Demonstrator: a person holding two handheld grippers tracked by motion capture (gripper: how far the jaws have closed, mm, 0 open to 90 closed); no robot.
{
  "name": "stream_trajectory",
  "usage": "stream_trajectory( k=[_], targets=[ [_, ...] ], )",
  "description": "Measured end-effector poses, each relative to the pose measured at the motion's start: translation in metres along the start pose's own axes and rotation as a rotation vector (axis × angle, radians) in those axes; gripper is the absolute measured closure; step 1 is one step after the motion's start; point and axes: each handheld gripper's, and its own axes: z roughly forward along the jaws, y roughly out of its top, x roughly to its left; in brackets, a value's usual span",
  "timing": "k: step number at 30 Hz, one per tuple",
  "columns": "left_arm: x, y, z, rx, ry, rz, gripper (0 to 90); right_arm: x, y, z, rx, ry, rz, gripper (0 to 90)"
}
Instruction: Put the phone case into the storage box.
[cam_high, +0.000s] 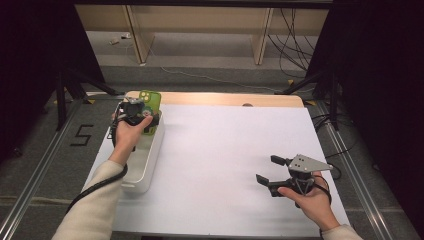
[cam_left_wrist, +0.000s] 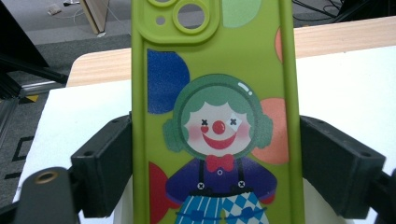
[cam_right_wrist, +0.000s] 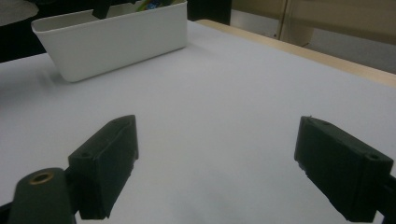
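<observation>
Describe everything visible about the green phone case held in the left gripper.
The lime-green, soft-looking rubbery phone case stands upright between the left gripper, whose black fingers press on its two long edges. Its back shows a cartoon clown with green hair, red nose and bow tie, with blue, orange and red circles around it. Raised ring-shaped camera openings sit at the top. It is held over the white plastic bin.

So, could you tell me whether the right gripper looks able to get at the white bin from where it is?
Probably yes: the right gripper sits with jaws open and nothing between them, and bare white table lies between it and the white bin.
</observation>
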Motion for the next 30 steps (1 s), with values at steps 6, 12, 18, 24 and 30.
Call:
stream_trajectory(
  k=[6,12,18,24,30],
  targets=[
    [-0.0014,0.0004,0.0020,0.005,-0.001,0.001,15.7,0.0002,0.0001,-0.0001,0.003,0.001,0.000,14.7],
    [-0.0008,0.0006,0.0021,0.006,0.000,0.001,15.7,-0.0001,-0.0001,-0.0001,0.003,0.001,0.001,14.7],
    [-0.0016,0.0007,0.0036,0.008,-0.002,0.000,15.7,0.0001,0.0000,0.0002,0.002,0.002,0.000,14.7],
    [-0.0016,0.0005,0.0047,0.012,-0.002,0.001,15.7,-0.0001,-0.0002,0.0000,0.003,0.002,0.001,14.7],
    [-0.0020,0.0002,0.0051,0.014,0.000,0.005,15.7,0.0000,-0.0002,0.0001,0.005,0.004,-0.001,14.7]
  ],
)
